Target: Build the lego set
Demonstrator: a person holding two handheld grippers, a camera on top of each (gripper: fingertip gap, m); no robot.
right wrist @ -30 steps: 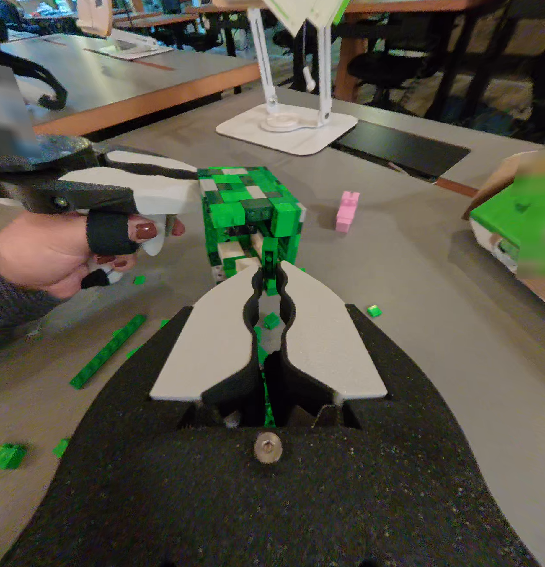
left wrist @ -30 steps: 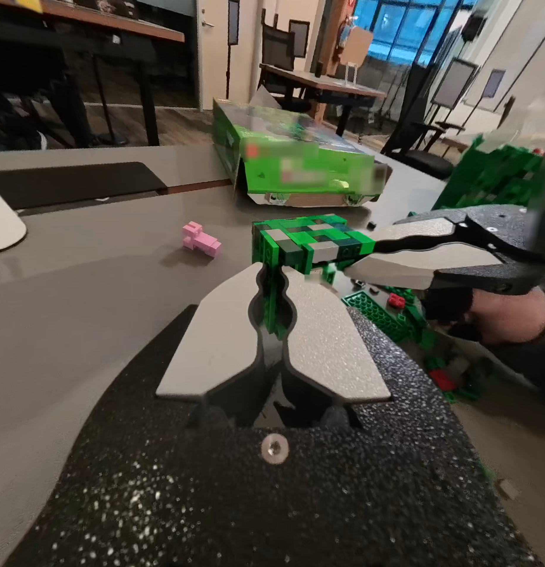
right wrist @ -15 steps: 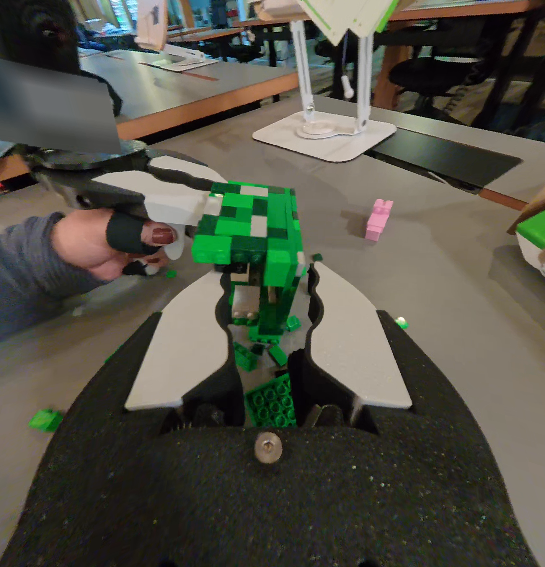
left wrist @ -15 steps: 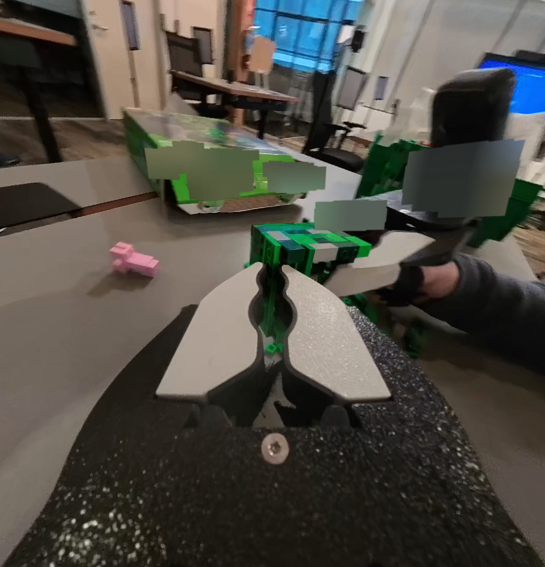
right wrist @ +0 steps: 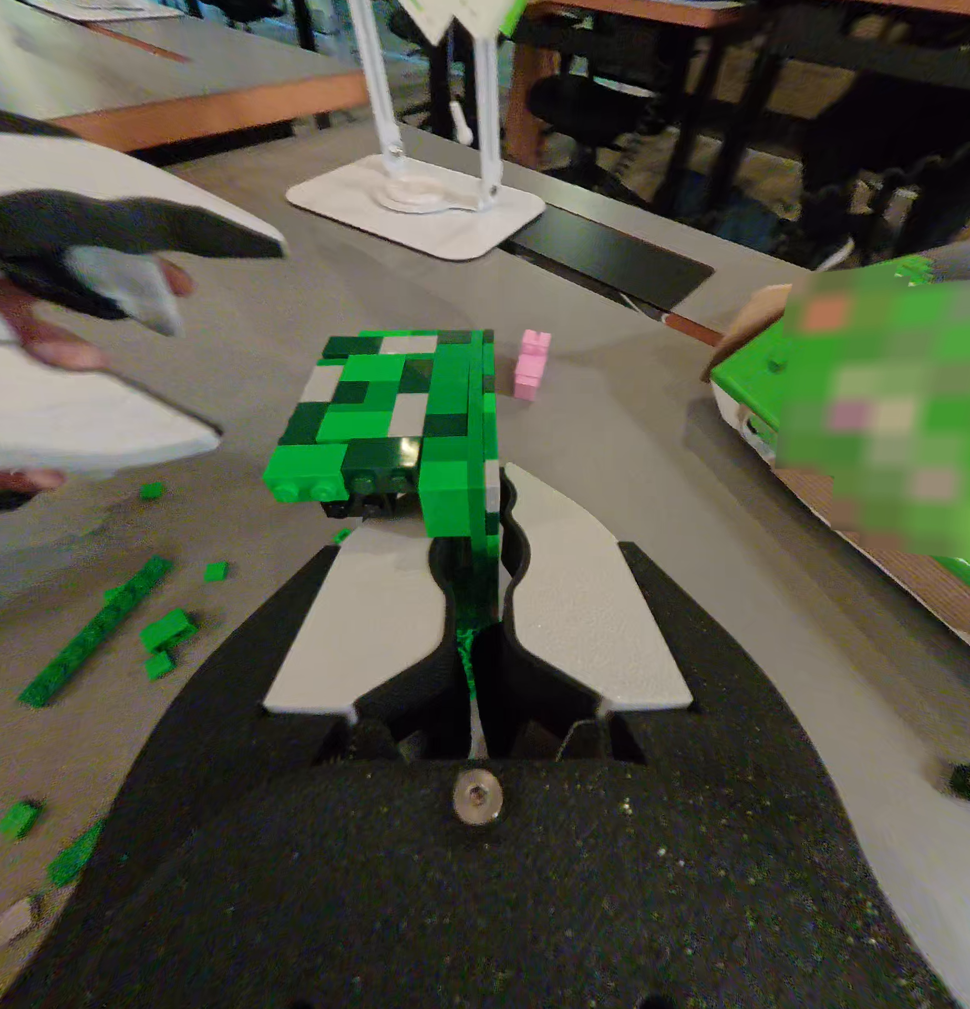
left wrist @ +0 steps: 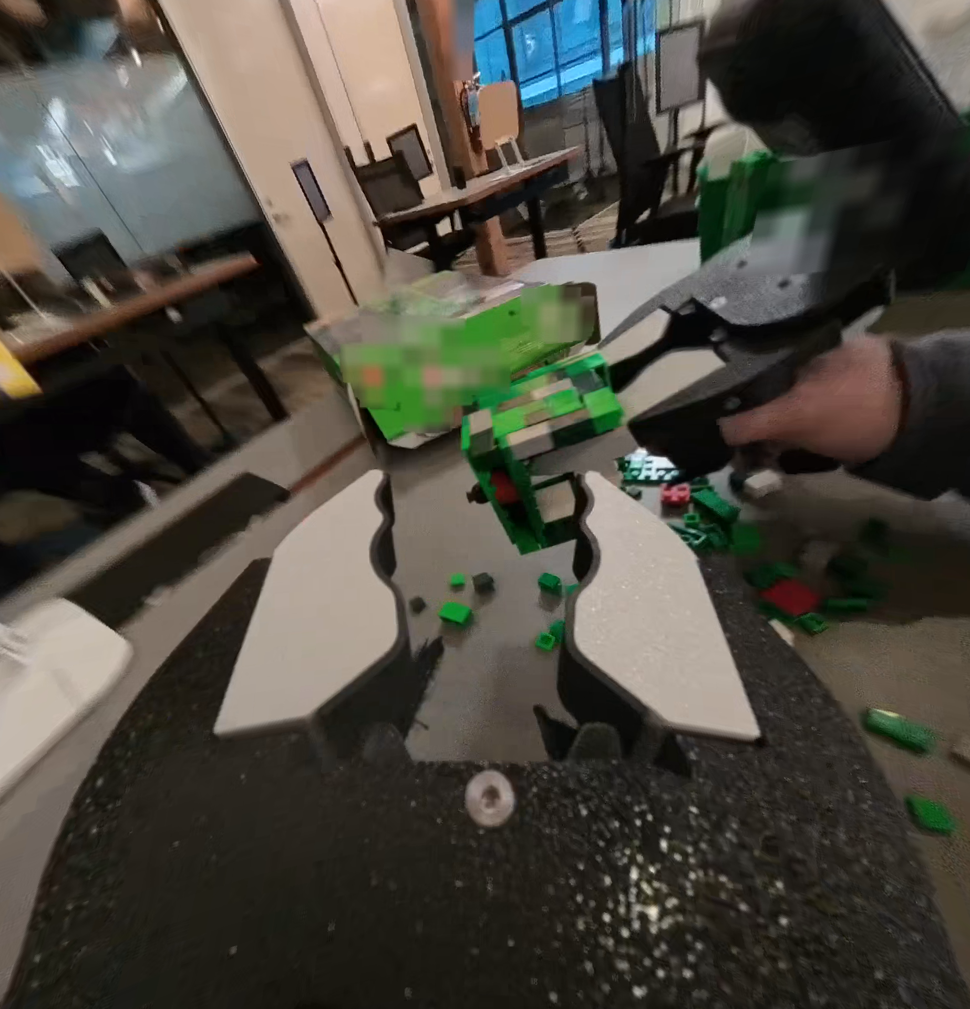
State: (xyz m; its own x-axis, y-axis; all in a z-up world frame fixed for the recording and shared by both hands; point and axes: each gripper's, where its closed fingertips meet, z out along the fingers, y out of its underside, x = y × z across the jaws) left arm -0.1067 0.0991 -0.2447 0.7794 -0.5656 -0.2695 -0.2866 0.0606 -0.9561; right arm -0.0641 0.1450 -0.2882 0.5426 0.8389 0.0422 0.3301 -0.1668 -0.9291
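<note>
Right gripper (right wrist: pixel 469 538) clamps the green block head (right wrist: pixel 395 415) by its side wall, lifted and tilted; left gripper (left wrist: pixel 483 538) gapes empty, just short of it.

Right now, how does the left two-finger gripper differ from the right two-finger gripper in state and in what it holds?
The left gripper is open, its grey fingers spread wide; the right gripper is shut. The left gripper holds nothing, with only loose small green bricks on the grey table between its fingers; the right gripper clamps the checkered green and grey lego block, lifted and tilted. Both have grey fingers on black bodies.
</note>
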